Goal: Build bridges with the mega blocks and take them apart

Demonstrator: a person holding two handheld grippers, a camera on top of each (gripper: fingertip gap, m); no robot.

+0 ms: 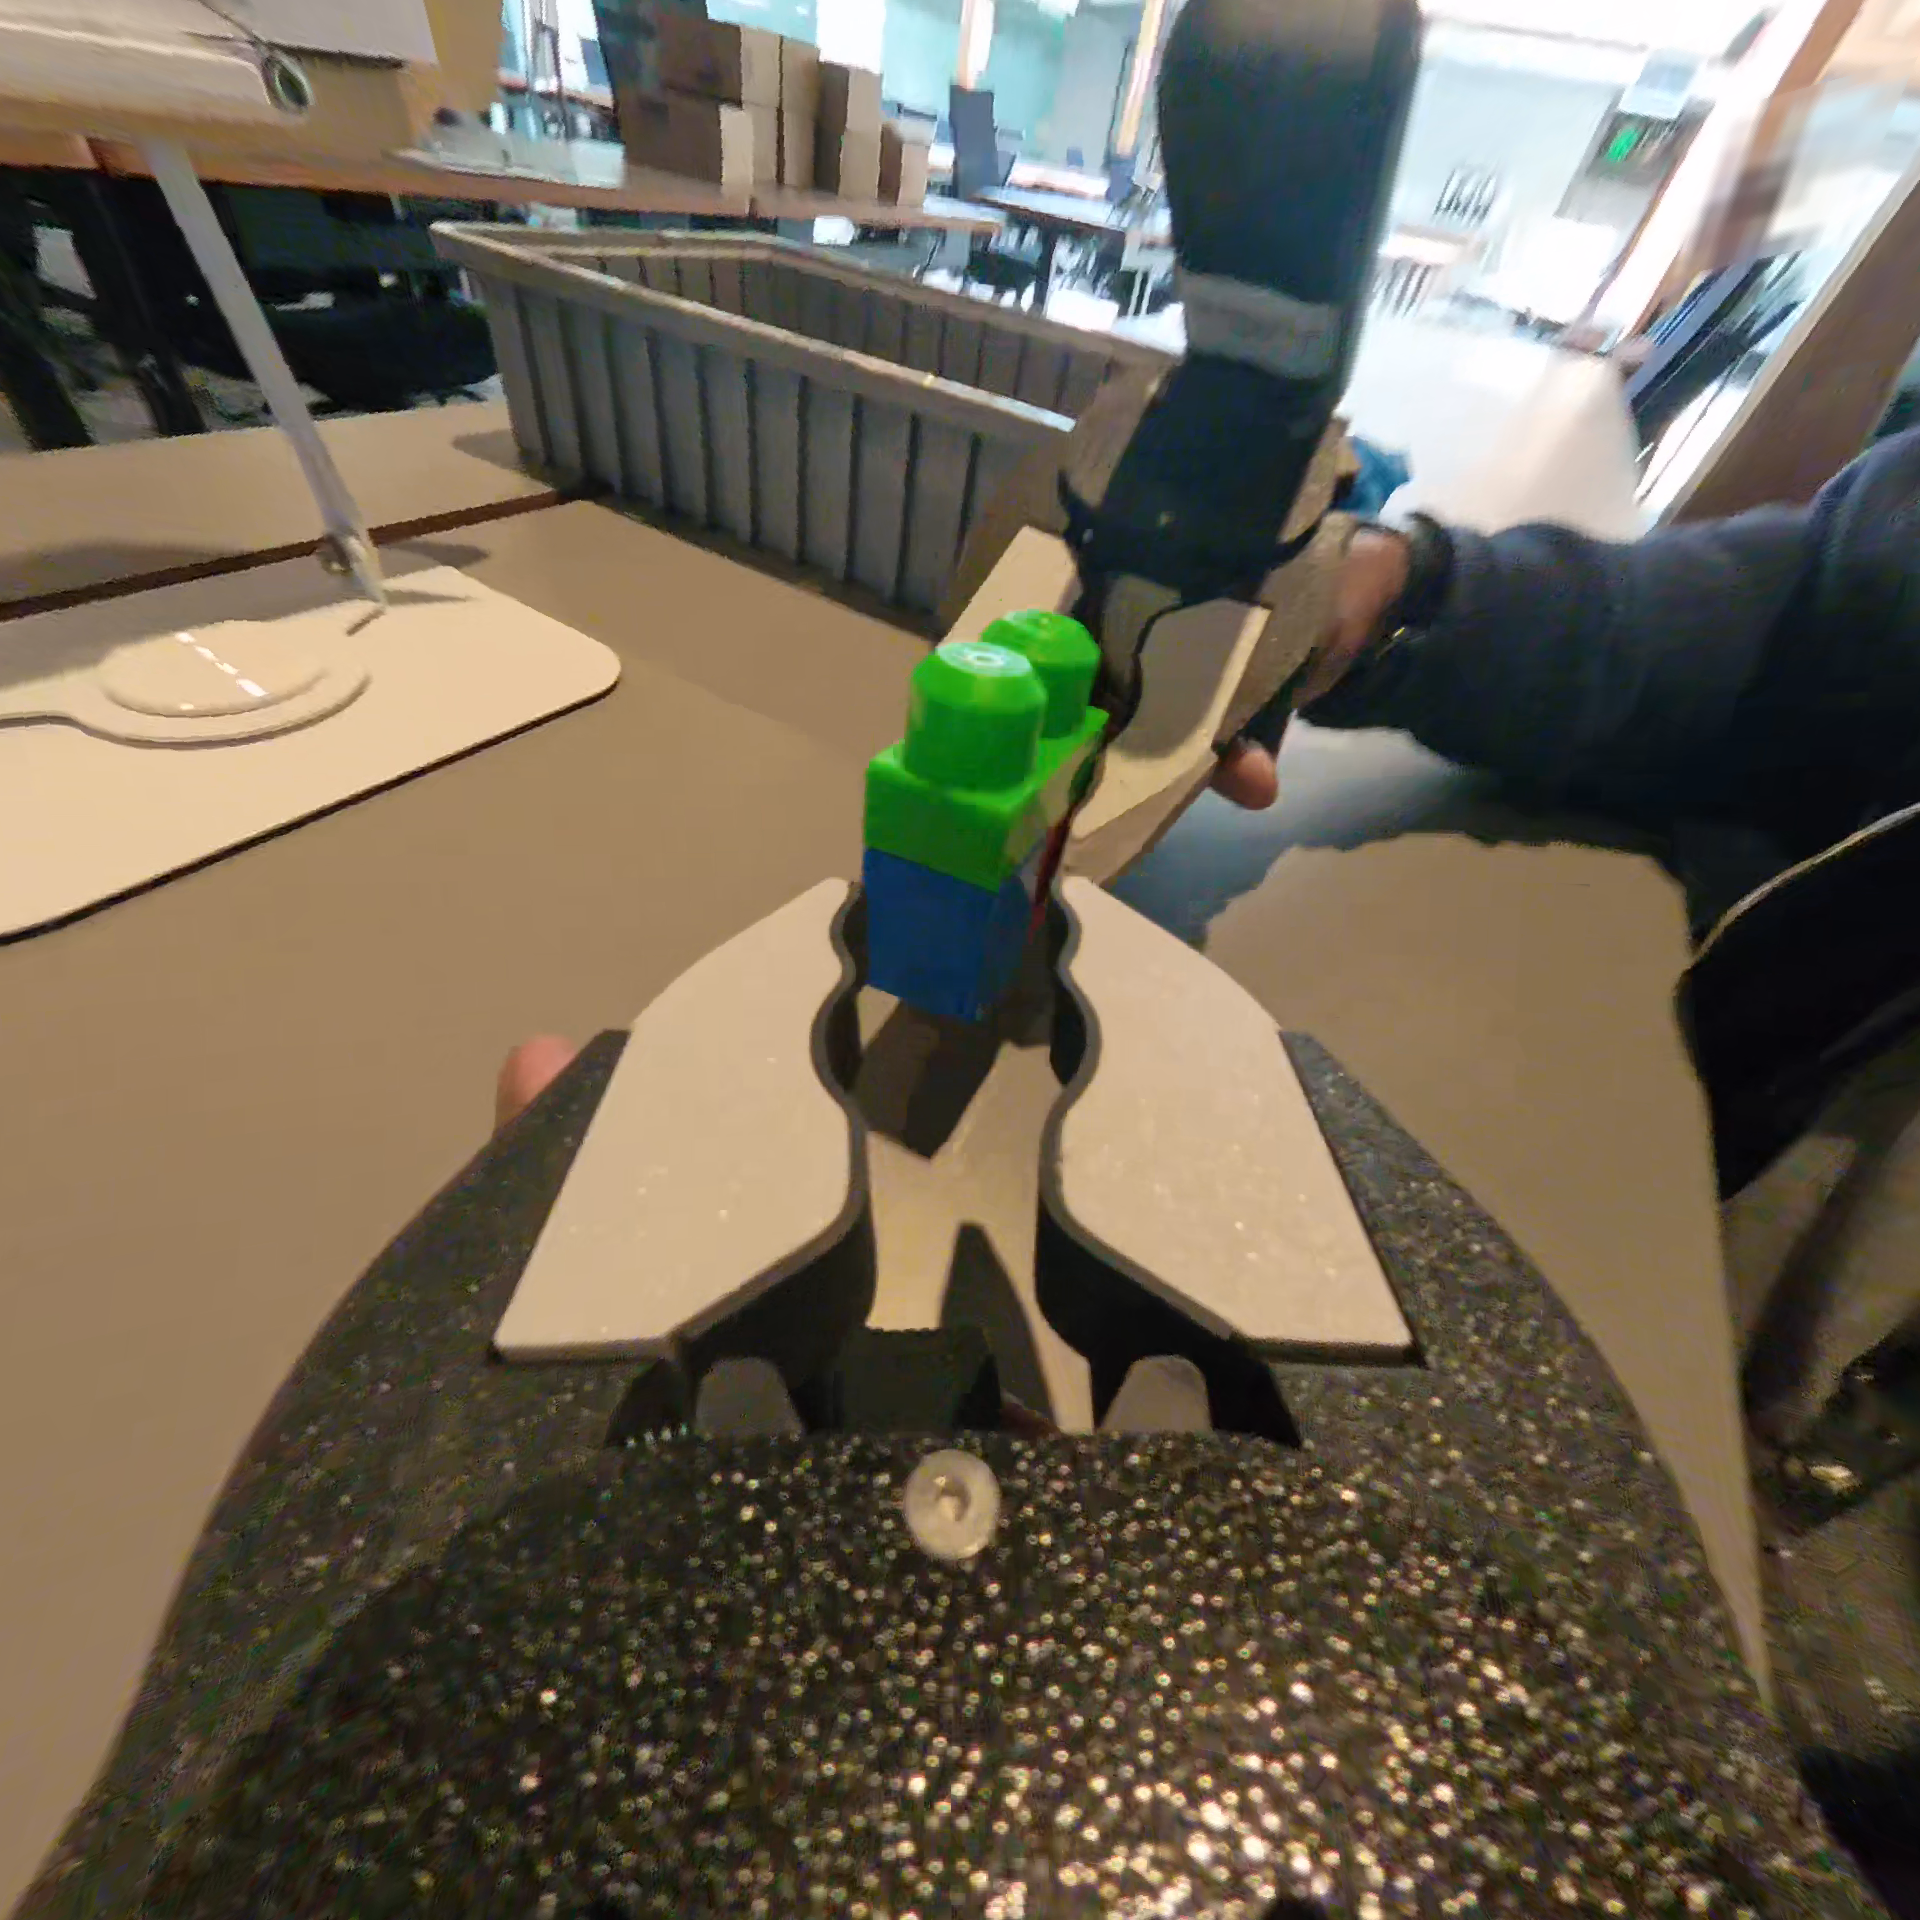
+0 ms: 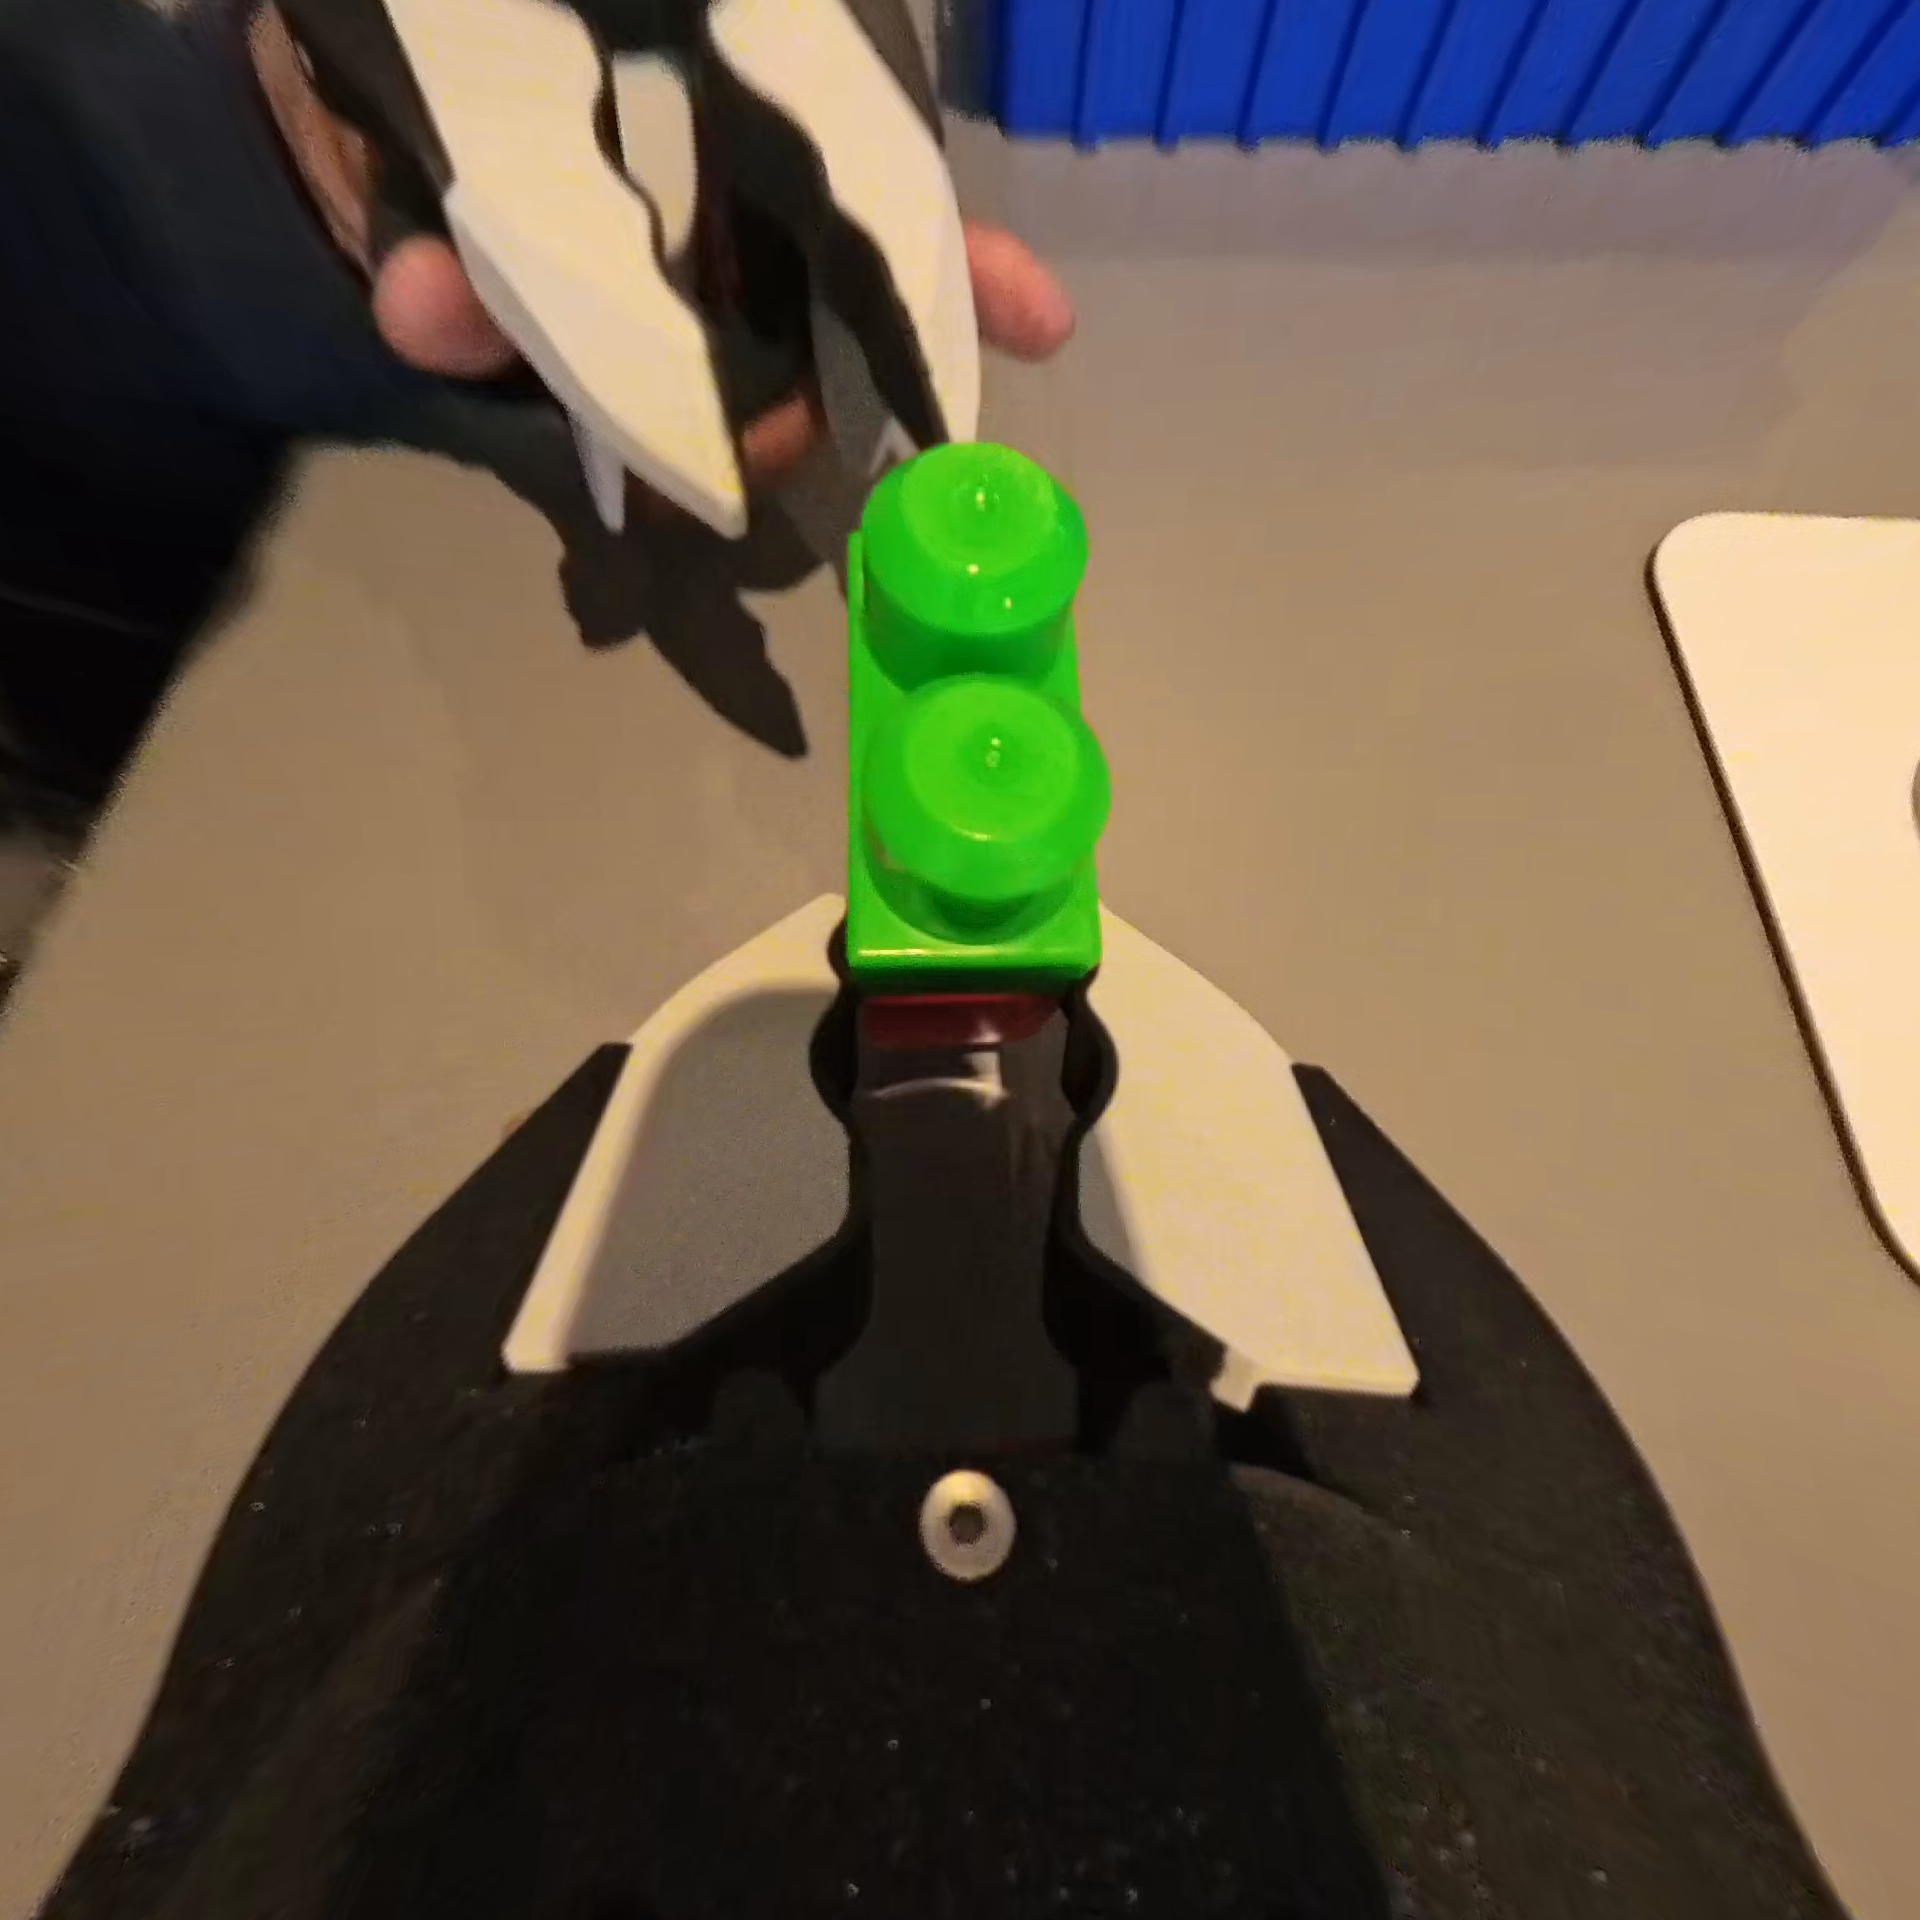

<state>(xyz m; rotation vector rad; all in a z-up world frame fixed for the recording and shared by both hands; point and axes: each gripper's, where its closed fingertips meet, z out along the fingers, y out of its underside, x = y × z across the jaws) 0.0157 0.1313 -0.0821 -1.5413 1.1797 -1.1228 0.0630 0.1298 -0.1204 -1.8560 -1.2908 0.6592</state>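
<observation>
A green two-stud block [image 1: 966, 790] bridges a blue block [image 1: 935, 935] and a red block [image 2: 951, 1013], and the whole piece hangs above the grey table [image 1: 260, 1091]. My left gripper [image 1: 956, 904] has its jaws close on both sides of the blue block. My right gripper [image 2: 971, 935] is shut on the red block under the near end of the green block [image 2: 971, 727]. In the left wrist view the right gripper [image 1: 1081, 769] comes in from the upper right. In the right wrist view the left gripper [image 2: 842, 473] is at the far end of the green block, and the blue block is hidden.
A ribbed bin [image 1: 790, 343] stands at the back of the table; it also shows in the right wrist view [image 2: 1455, 73]. A white mat [image 1: 260, 707] with a thin white stand leg [image 1: 270, 353] lies on the left. A person's dark sleeve [image 1: 1662, 644] reaches in from the right. The left gripper's tips are roughly 6 centimetres from the right gripper's.
</observation>
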